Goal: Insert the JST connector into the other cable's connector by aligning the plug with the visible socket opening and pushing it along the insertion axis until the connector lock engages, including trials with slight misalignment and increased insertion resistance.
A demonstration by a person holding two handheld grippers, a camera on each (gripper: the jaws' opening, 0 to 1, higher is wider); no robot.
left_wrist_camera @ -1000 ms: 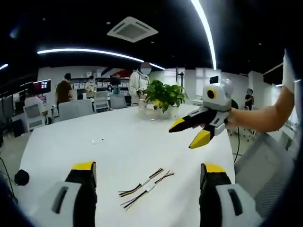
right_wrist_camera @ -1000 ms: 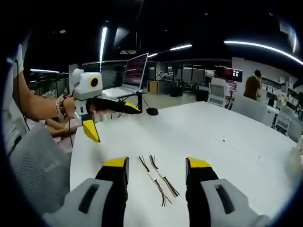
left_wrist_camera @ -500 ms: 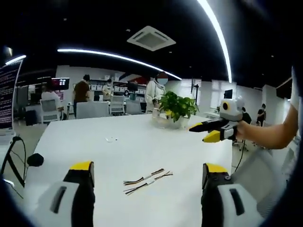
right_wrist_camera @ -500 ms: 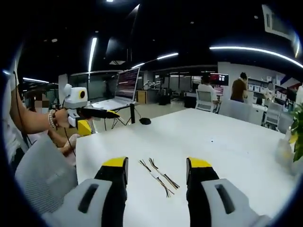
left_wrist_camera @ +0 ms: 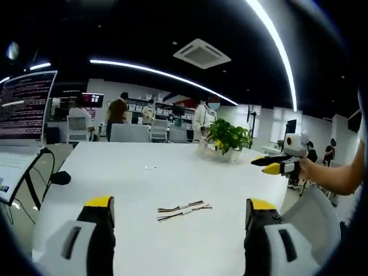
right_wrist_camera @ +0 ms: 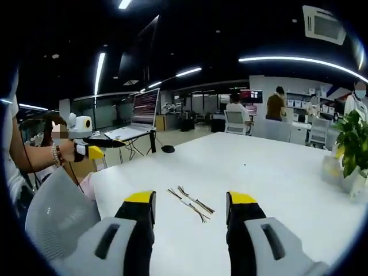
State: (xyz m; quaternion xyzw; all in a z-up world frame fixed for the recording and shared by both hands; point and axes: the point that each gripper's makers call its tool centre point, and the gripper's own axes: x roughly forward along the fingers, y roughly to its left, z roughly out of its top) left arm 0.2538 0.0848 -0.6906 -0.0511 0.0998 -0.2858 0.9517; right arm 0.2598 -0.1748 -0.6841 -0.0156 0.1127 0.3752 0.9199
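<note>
While both my claws, left gripper and right gripper, stand apart and empty, two cables lie side by side on the white table.

The left gripper is showing two chunky jaws, each black along the inner face with a bright yellow cap at the tip and a pale grey shell lower down, cut by a dark oval slot. The right gripper is wearing the same livery: yellow tips, black flanks, grey housings with slanted slots. Seen from across the table, each gripper is showing a white boxy body and slim black jaws ending in yellow. The person's left wrist is wearing a beaded bracelet, and a white short sleeve is peeking in at the frame edge.
</note>
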